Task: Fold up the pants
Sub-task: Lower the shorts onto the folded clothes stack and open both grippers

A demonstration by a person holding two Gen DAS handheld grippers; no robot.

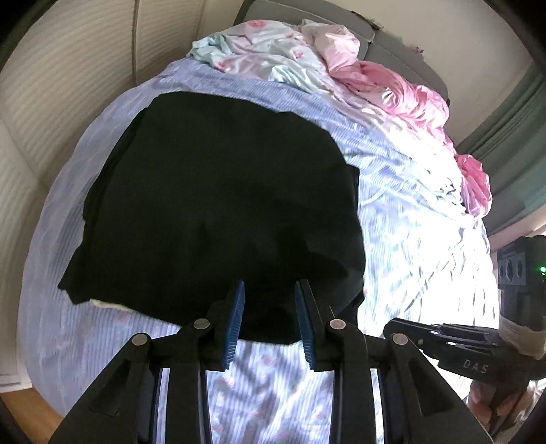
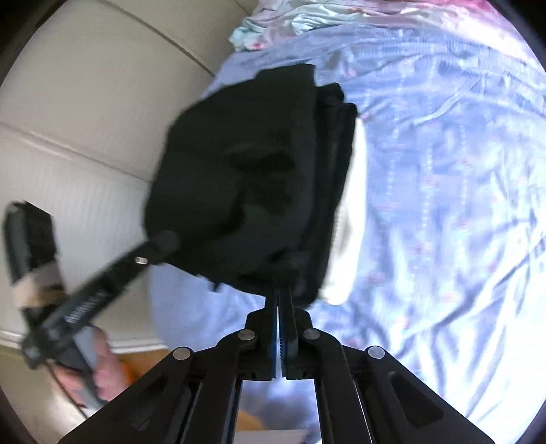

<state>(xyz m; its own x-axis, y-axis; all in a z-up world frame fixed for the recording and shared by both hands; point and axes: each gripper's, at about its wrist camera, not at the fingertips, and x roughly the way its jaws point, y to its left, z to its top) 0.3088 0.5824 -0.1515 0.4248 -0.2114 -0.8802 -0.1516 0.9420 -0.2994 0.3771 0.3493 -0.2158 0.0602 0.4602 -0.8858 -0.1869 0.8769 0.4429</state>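
Left gripper (image 1: 269, 317): blue ribbed pads spread wide, nothing between them, hovering at the near hem of the black pants (image 1: 218, 205). From the right wrist view, though, its tip seems to touch the cloth's left corner; contact uncertain, blur.

Right gripper (image 2: 282, 300): jaws pressed nearly together, pinching the near edge of the pants at 12 o'clock from its fingers. Reads as a grip on cloth.

Pants: already folded into a squat stacked block, several layers showing along the right edge, lying on the striped blue bedsheet (image 1: 402, 218), centre-left of the bed.

Handling, judged: soft, limp, light; layers will slide and sag if lifted by one point. Best taken at two near corners, all layers pinched together.

Farther, 1 o'clock: crumpled pink quilt (image 1: 402, 92) and pale floral bedding (image 1: 259, 47) by the headboard (image 1: 307, 17).

Writing: "DAS" on the right gripper's arm, seen from the left wrist view. Pants show no legible label.
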